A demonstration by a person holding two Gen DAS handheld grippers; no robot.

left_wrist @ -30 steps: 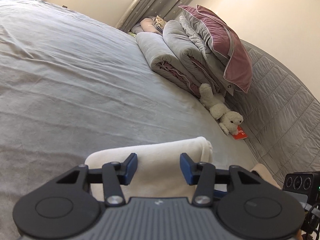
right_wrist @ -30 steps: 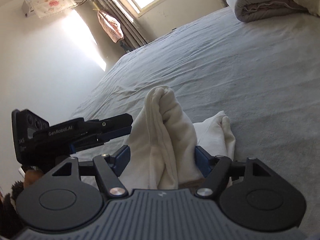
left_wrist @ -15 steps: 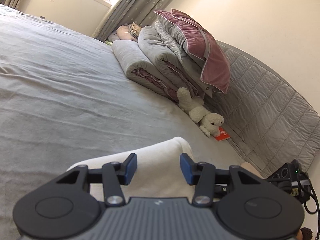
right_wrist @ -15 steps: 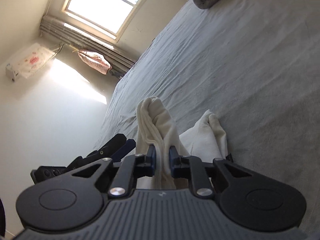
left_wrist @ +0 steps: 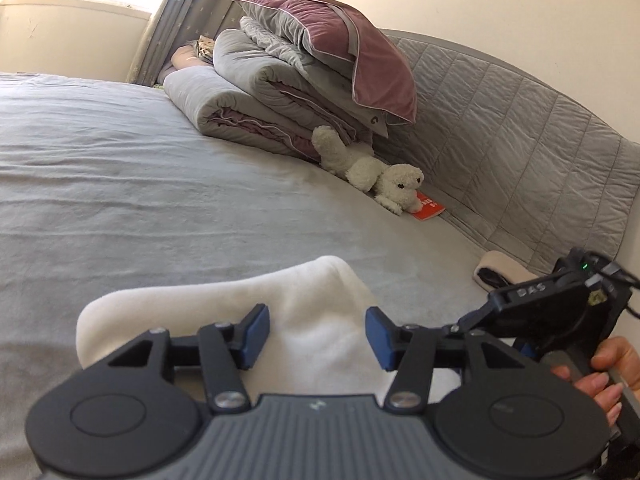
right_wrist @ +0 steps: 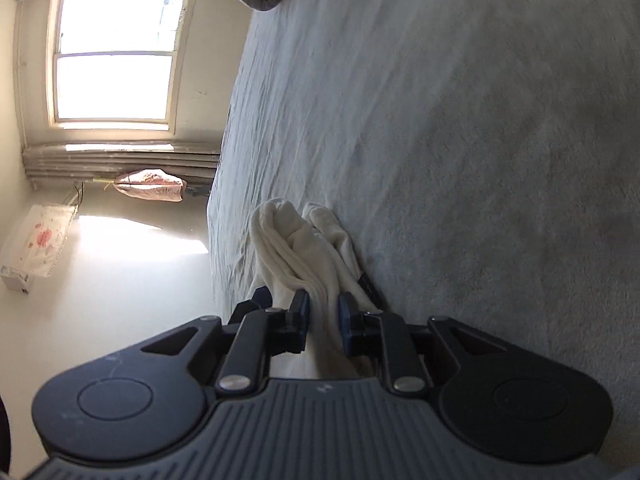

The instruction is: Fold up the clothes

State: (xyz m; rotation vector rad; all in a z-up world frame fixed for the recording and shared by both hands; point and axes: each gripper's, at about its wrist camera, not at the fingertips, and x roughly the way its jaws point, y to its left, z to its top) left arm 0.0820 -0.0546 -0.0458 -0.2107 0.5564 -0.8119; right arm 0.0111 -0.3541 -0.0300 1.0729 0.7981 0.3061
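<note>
A cream garment [left_wrist: 312,288] lies bunched on the grey bed sheet [left_wrist: 160,200], close in front of both grippers. My left gripper [left_wrist: 316,336] hovers over its near part; its jaws are opening, the cloth sits between and under the blue pads, and they do not press it. My right gripper [right_wrist: 323,322] is rolled onto its side, and its pads pinch an upright fold of the garment [right_wrist: 296,240] while the jaws ease open. In the left wrist view the right gripper's body [left_wrist: 552,304] and the hand [left_wrist: 600,376] holding it show at the right edge.
Folded grey quilts [left_wrist: 260,92] with a pink pillow [left_wrist: 360,60] are stacked at the bed's head. A white plush toy [left_wrist: 376,172] and a red card [left_wrist: 428,208] lie by the quilted headboard [left_wrist: 520,128]. A window [right_wrist: 112,56] is beyond the bed's far side.
The right gripper closed from wide onto the garment's raised fold and rolled far over to one side. The left gripper rolled level, shifted, and its jaws spread a little.
</note>
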